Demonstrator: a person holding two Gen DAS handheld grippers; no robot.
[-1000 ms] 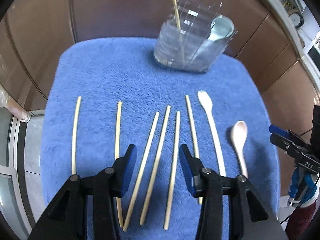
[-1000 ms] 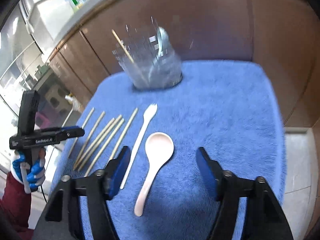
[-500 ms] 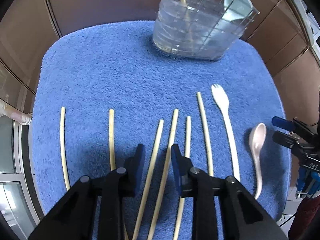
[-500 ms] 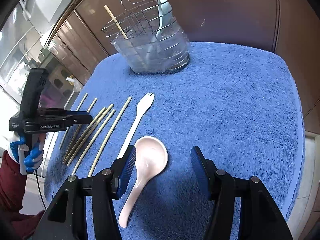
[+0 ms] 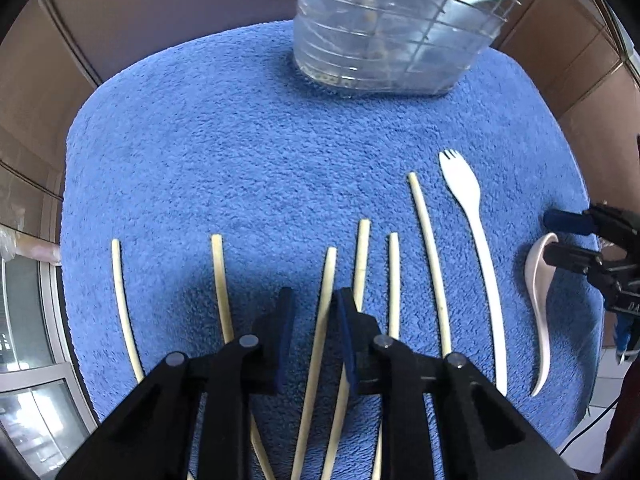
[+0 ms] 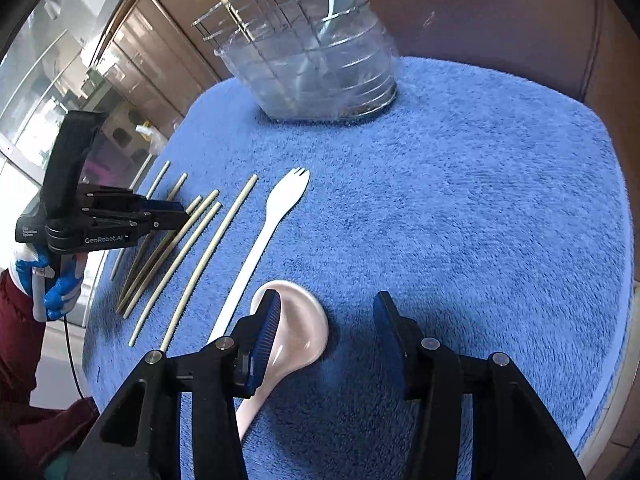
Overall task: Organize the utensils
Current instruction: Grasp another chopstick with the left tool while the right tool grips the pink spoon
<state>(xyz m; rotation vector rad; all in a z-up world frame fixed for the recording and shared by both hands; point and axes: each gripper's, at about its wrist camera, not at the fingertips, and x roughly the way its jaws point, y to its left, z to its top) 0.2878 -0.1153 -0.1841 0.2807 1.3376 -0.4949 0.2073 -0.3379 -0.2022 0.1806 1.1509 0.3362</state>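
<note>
Straddling one chopstick, closing left gripper jaws.

Six chopsticks lie on one blue towel. One white fork and one pink spoon lie at their three o'clock side. One clear holder stands at twelve o'clock.

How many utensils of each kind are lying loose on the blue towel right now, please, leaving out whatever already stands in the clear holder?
Chopsticks: 6
Spork: 1
Spoon: 1
Total: 8 utensils loose on the blue towel.
</note>
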